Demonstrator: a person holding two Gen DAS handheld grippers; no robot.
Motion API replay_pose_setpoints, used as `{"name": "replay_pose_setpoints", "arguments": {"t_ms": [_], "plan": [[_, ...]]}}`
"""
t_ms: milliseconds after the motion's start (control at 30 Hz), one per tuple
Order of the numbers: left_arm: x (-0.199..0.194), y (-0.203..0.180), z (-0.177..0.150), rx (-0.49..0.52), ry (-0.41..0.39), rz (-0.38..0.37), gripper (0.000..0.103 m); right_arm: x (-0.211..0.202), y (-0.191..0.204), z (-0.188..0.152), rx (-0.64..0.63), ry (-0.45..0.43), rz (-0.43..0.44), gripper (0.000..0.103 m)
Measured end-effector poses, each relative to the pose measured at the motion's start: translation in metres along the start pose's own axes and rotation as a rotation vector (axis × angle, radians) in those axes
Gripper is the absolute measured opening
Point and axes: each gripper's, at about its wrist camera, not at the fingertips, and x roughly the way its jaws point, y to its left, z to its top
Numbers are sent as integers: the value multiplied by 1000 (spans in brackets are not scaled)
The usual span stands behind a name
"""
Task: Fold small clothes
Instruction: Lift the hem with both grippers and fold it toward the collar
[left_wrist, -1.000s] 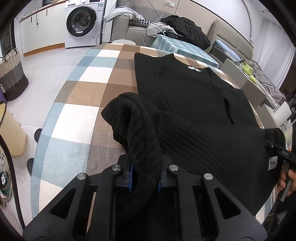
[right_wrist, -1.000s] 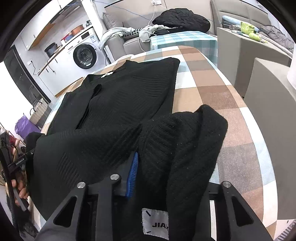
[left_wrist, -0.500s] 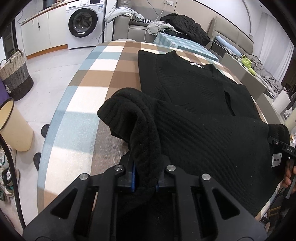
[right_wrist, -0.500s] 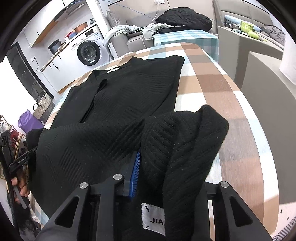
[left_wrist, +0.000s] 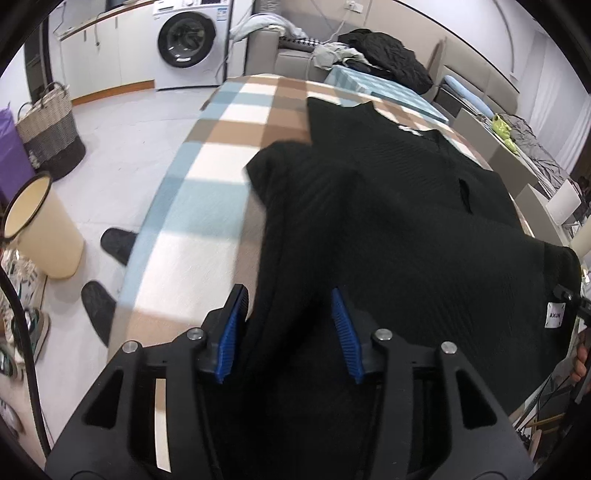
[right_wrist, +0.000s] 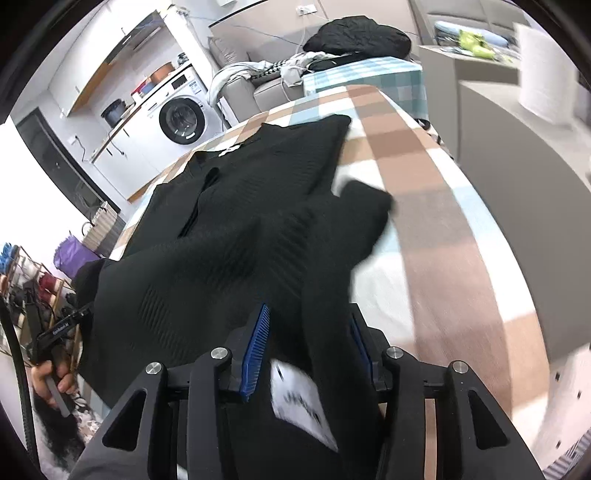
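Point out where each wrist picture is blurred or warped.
Left wrist view: the checked tablecloth and the black sweater edge are smeared by motion; fisheye bends the table rim; the washing machine stays sharp. Right wrist view: the white label is unreadably smeared, the cloth streaked at right; dark corners frame both.

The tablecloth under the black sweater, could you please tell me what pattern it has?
The tablecloth is checked in brown, pale blue and white; the left wrist view shows it best.

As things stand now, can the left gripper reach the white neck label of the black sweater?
Probably yes. The left gripper, jaws opening with black sweater fabric between them, points along the garment toward the neck label at the far end. Nothing lies between them except flat sweater on the checked tablecloth.
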Motion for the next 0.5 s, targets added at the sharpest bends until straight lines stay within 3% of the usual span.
{"name": "replay_pose_setpoints", "arguments": {"t_ms": [267,300,333,400,500], "plan": [[-16,11,-28,-41,29,-16,43,-21,-1,-41,-7,11,64,44],[-18,11,-30,-41,26,-14,36,-21,1,-44,-11,16,73,43],[-21,11,-32,-42,22,-6,17,-22,4,-46,-25,18,74,41],[-24,13,-35,-47,17,-3,3,-28,7,-52,-53,6,85,17],[-37,18,-33,-74,-32,-15,2,-38,11,-52,-77,-30,105,6]]}}
